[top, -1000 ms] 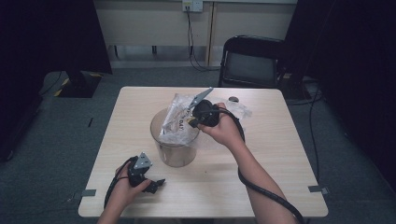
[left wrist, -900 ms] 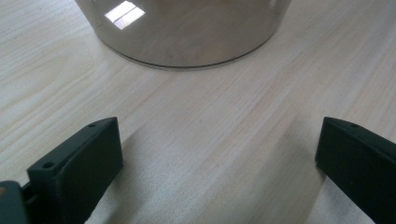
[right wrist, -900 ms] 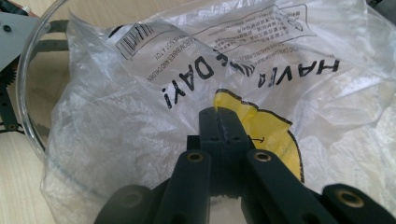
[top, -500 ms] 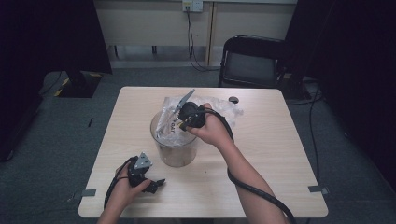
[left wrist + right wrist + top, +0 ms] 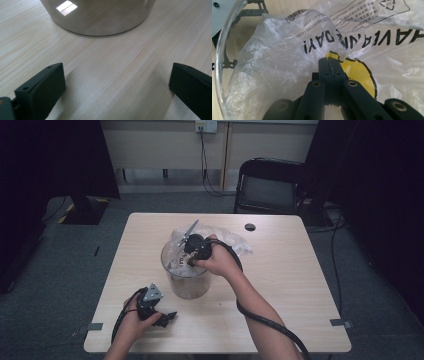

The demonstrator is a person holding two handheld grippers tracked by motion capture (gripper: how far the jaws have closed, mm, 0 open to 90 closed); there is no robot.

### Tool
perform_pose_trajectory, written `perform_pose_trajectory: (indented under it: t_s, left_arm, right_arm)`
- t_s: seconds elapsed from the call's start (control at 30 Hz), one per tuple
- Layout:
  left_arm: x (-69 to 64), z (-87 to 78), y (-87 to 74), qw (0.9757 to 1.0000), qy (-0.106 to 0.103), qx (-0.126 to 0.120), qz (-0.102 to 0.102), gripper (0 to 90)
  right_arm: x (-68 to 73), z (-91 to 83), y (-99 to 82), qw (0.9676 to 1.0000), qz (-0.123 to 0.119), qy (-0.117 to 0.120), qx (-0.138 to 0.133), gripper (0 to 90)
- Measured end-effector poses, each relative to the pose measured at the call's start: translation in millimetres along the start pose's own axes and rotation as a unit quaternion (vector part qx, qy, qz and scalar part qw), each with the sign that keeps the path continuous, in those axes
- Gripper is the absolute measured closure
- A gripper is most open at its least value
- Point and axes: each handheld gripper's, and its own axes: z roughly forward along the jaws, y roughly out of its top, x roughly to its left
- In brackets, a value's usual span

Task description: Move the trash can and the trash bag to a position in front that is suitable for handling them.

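A clear round jar point(image 5: 189, 284) stands on the middle of the table. A crumpled clear plastic bag point(image 5: 231, 241) with black print and a yellow face lies partly inside it, partly spilling over its far right side. My right gripper point(image 5: 190, 254) points down into the jar's mouth. In the right gripper view it point(image 5: 331, 65) is shut on a fold of the bag point(image 5: 274, 62), with the jar's rim point(image 5: 219, 62) at the left. My left gripper point(image 5: 162, 316) rests on the table front left of the jar, open point(image 5: 117, 75) with nothing between its jaws, facing the jar's base point(image 5: 100, 17).
The light wooden table point(image 5: 285, 285) has a round cable hole point(image 5: 250, 227) near its far edge. A black folding chair point(image 5: 272, 185) stands behind the table. Cables run across the floor at the right point(image 5: 334, 245).
My right gripper has moved left and down over the jar's mouth, carrying the bag with it into the jar. The left gripper has stayed where it was.
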Motion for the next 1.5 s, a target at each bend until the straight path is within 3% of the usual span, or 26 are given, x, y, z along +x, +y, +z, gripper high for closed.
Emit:
perform_pose_trajectory:
  t_s: [0.3, 0.8, 0.97, 1.0, 1.03, 1.07, 1.13, 1.17, 1.2, 1.23, 1.3, 1.33, 1.37, 1.47, 1.5]
  left_arm:
    - [-0.1, 0.1, 0.0, 1.0000, 0.001, 0.000, 0.000, 0.0]
    - [-0.1, 0.0, -0.1, 1.0000, 0.001, 0.000, 0.000, 0.0]
    - [0.0, 0.0, 0.0, 1.0000, 0.001, 0.000, 0.000, 0.0]
    - [-0.1, 0.0, -0.1, 1.0000, 0.001, 0.000, 0.000, 0.0]
    - [-0.1, 0.0, -0.1, 1.0000, 0.001, 0.000, 0.000, 0.0]
    - [-0.1, -0.1, -0.1, 1.0000, 0.001, 0.000, -0.001, 0.0]
    - [-0.1, 0.0, 0.0, 1.0000, 0.000, 0.000, 0.000, 0.0]
    - [-0.1, -0.1, -0.1, 1.0000, 0.000, 0.000, -0.001, 0.0]
    - [-0.1, -0.1, -0.1, 1.0000, 0.001, 0.000, -0.001, 0.0]
    - [-0.1, -0.1, -0.1, 1.0000, 0.001, 0.000, -0.001, 0.0]
    - [-0.1, -0.1, 0.0, 1.0000, 0.001, 0.000, -0.001, 0.0]
    - [-0.1, -0.1, -0.1, 1.0000, 0.001, 0.000, -0.001, 0.0]
    - [-0.1, -0.1, 0.0, 1.0000, 0.001, 0.000, -0.001, 0.0]
    - [-0.1, -0.1, 0.0, 1.0000, 0.001, 0.000, 0.000, 0.0]
    - [-0.1, -0.1, 0.0, 1.0000, 0.002, 0.000, 0.000, 0.0]
  right_arm:
    - [-0.5, 7.4, -0.5, 0.9999, 0.003, 0.014, 0.001, 89.9]
    - [4.3, 25.4, 5.9, 0.9988, -0.002, 0.028, 0.041, 89.4]
    - [4.3, 22.7, 4.6, 0.9993, 0.000, 0.024, 0.030, 85.3]
    - [4.7, 17.1, 4.4, 0.9999, 0.001, 0.010, 0.013, 73.2]
    - [4.7, 17.1, 4.4, 0.9999, 0.001, 0.010, 0.013, 73.2]
    - [3.1, 8.4, 3.4, 0.9998, 0.016, -0.001, -0.007, 61.5]
    - [1.7, 3.5, 2.4, 0.9996, 0.020, -0.002, -0.018, 58.1]
    - [0.0, -7.5, 0.1, 0.9986, 0.028, -0.013, -0.044, 46.9]
    - [0.0, -7.5, 0.1, 0.9986, 0.028, -0.013, -0.044, 46.9]
    - [-1.3, -19.6, -2.1, 0.9968, 0.035, -0.015, -0.070, 45.5]
    - [-1.7, -25.4, -3.0, 0.9959, 0.037, -0.014, -0.082, 41.9]
    - [-1.9, -31.4, -3.9, 0.9946, 0.044, -0.017, -0.093, 36.9]
    - [-1.6, -43.8, -6.1, 0.9911, 0.053, -0.018, -0.121, 35.8]
    - [-0.6, -56.0, -7.9, 0.9888, 0.055, -0.021, -0.137, 33.5]
    - [-0.2, -68.6, -9.7, 0.9863, 0.060, -0.033, -0.150, 29.5]
